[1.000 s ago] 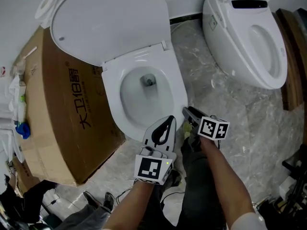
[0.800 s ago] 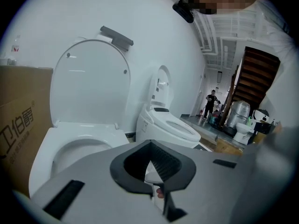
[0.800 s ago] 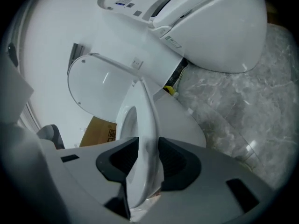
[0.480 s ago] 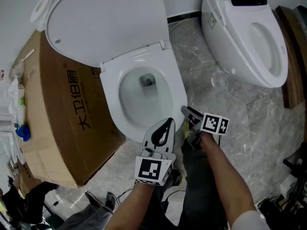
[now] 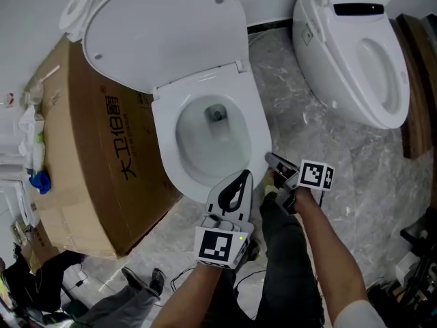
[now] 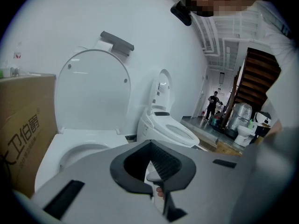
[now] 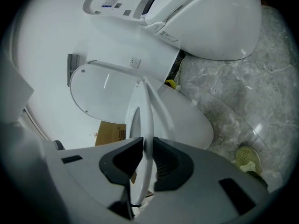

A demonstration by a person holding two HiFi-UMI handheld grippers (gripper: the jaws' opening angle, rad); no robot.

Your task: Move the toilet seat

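The white toilet [image 5: 263, 139] has its lid [image 5: 164, 33] raised and its seat [image 5: 167, 162] lying flat on the bowl. My right gripper [image 5: 268, 158] is at the seat's front right edge. In the right gripper view the thin seat rim [image 7: 142, 111] runs between the jaws of that gripper [image 7: 148, 141], which are closing with the pads against it on both sides. My left gripper [image 5: 244, 174] hovers just in front of the bowl, shut and empty. In the left gripper view its tips [image 6: 150, 143] meet, with the seat [image 6: 60, 146] and lid [image 6: 91, 92] beyond.
A large cardboard box [image 5: 82, 162] stands tight against the toilet's left side. A second toilet [image 5: 355, 53] stands to the right on the marble floor [image 5: 321, 135]. A floor drain [image 7: 246, 157] lies by the bowl's base. Dark wooden furniture [image 5: 413, 80] edges the far right.
The right gripper has stayed at the seat's front right edge, shifting only slightly. The left gripper has kept its place in front of the bowl. The seat has not lifted.
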